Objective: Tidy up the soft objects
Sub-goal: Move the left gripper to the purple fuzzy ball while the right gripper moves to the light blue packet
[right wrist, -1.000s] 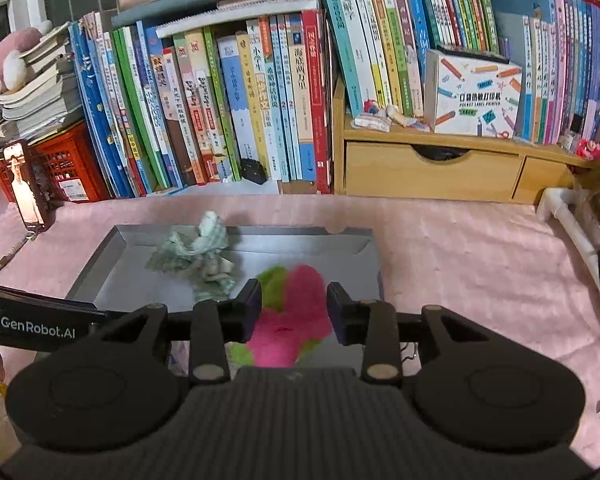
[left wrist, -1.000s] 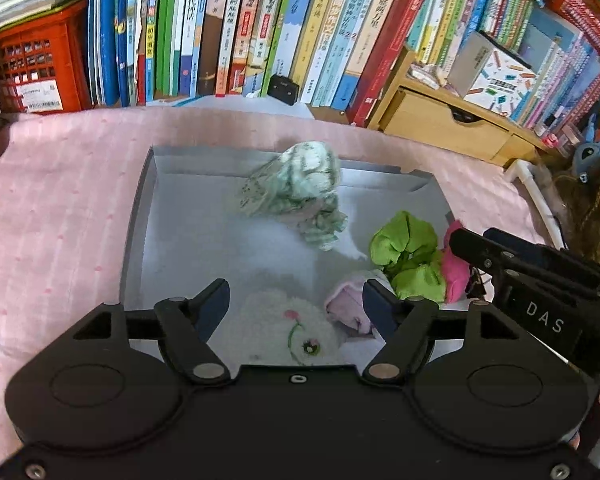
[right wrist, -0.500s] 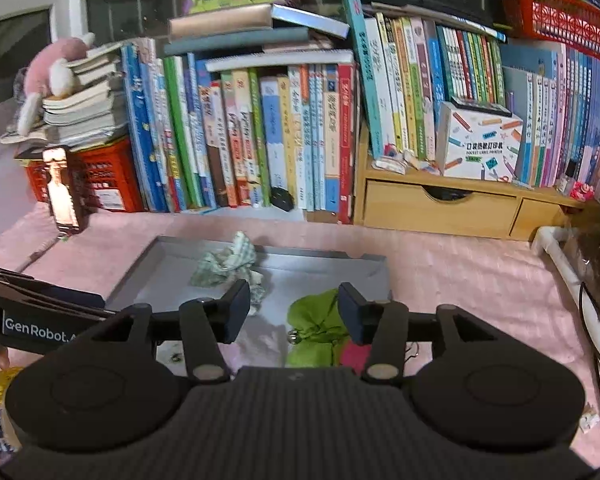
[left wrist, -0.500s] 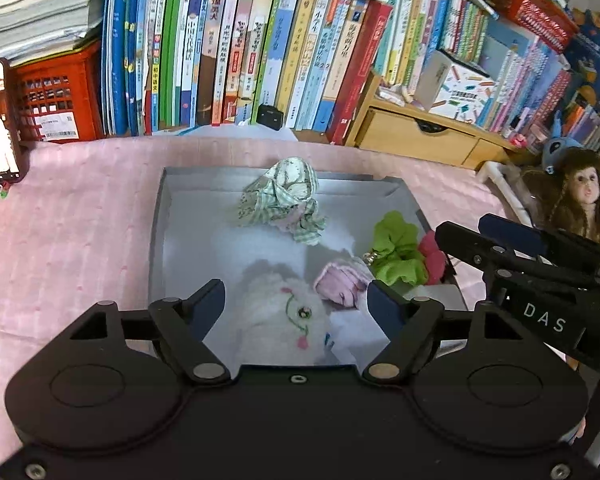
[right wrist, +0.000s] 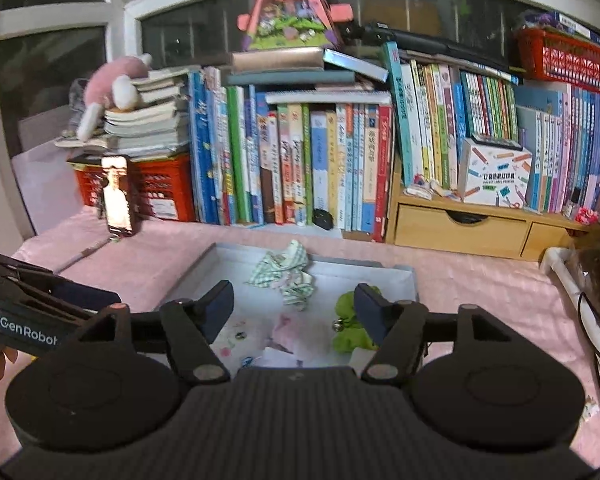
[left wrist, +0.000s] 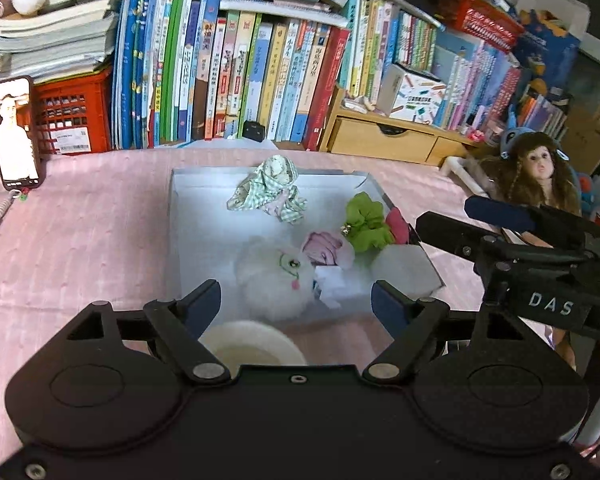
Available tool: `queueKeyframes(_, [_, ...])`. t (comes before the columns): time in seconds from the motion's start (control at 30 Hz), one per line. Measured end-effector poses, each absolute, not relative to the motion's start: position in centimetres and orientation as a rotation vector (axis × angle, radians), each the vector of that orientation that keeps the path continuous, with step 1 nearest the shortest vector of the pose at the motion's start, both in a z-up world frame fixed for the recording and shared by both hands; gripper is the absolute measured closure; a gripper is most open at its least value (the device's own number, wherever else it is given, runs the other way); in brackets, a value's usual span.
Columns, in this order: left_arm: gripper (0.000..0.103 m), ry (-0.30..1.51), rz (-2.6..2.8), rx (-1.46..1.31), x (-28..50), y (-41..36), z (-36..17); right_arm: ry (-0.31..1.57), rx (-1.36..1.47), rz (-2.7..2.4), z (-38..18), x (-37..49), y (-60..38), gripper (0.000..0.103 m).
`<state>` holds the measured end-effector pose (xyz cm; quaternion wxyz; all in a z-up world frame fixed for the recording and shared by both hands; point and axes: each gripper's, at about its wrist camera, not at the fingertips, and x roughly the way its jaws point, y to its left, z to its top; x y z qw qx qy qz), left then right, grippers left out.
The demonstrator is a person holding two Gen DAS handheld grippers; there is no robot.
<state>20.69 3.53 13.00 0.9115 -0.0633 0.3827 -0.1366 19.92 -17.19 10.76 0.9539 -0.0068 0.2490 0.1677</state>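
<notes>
A shallow grey box (left wrist: 175,216) (right wrist: 404,276) lies on the pink cloth and holds the soft things: a green checked cloth (left wrist: 270,188) (right wrist: 286,270) at the back, a green and pink fabric piece (left wrist: 366,222) (right wrist: 348,326) on the right, a small pink cloth (left wrist: 324,244) (right wrist: 284,330), and a white fluffy plush (left wrist: 278,276) at the front. My left gripper (left wrist: 296,302) hangs above the box's front edge, jaws opening, nothing between them. My right gripper (right wrist: 294,306) is raised over the box too, jaws opening and empty.
A white bowl (left wrist: 252,346) sits just under the left gripper on the pink cloth (left wrist: 80,240). A row of books (left wrist: 240,76), a red crate (left wrist: 70,116), a propped phone (left wrist: 16,132), a wooden drawer unit (right wrist: 460,228) and a doll (left wrist: 534,172) line the back and right.
Both grippers have pulled back and up from the box and spread their jaws wider. The right one has left the green and pink fabric piece in the box; the white plush lies clear of the left.
</notes>
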Motion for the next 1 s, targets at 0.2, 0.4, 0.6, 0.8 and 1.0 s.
queueKeyframes(0.2, [0.02,0.724,-0.308,-0.097,16.5,4.5,12.8,0.445,-0.014,0.373,11.0,16.7,-17.0,0.018])
queueKeyframes(0.4, [0.018,0.673,-0.307,-0.072,12.6,5.2,11.8,0.416,-0.019,0.403,9.6,13.3,-16.5,0.015])
queueKeyframes(0.6, [0.016,0.62,-0.286,-0.077,9.3,6.5,10.5,0.391,-0.028,0.42,8.4,10.7,-15.9,0.013])
queueKeyframes(0.8, [0.011,0.591,-0.259,-0.08,6.9,7.5,9.1,0.371,-0.042,0.443,7.4,8.9,-15.0,0.01])
queueKeyframes(1.0, [0.008,0.596,-0.232,-0.095,5.5,8.4,7.6,0.362,-0.033,0.467,6.3,7.8,-14.4,0.005])
